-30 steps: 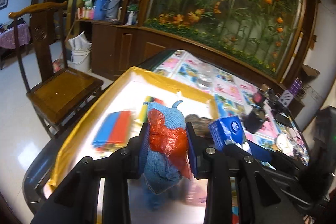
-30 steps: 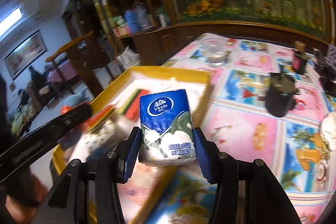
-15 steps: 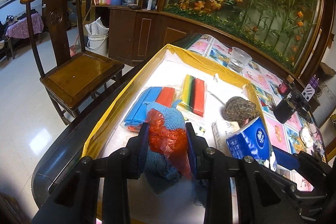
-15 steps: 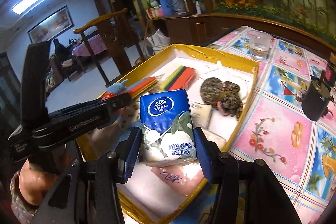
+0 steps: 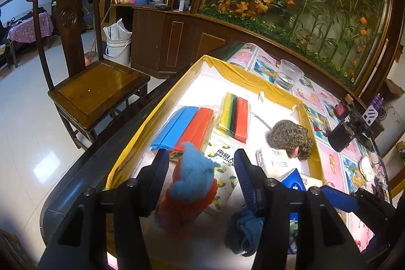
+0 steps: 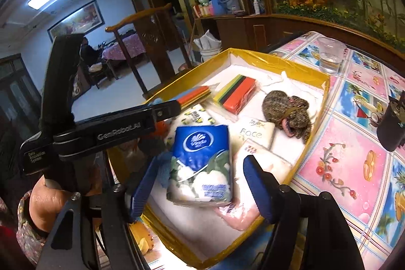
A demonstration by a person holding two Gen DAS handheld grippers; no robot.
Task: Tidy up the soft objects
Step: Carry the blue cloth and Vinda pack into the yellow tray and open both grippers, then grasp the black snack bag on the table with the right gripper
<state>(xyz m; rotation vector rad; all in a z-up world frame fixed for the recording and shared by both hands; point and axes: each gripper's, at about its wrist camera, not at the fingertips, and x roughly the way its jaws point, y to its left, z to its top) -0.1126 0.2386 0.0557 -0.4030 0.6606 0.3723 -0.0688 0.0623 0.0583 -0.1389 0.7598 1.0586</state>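
Conceivably, the blue-and-white plastic tissue pack (image 6: 201, 163), tilted at lower centre over the yellow-rimmed white tray (image 6: 276, 58), might have slid onto the pink packet (image 6: 243, 214) beneath, while the blue-and-red knitted bundle (image 5: 192, 184) could have toppled. Both the left gripper (image 5: 201, 168) and right gripper (image 6: 200, 189) pointed obliquely downward, their jaws having just been opening, each spread clear of its item.
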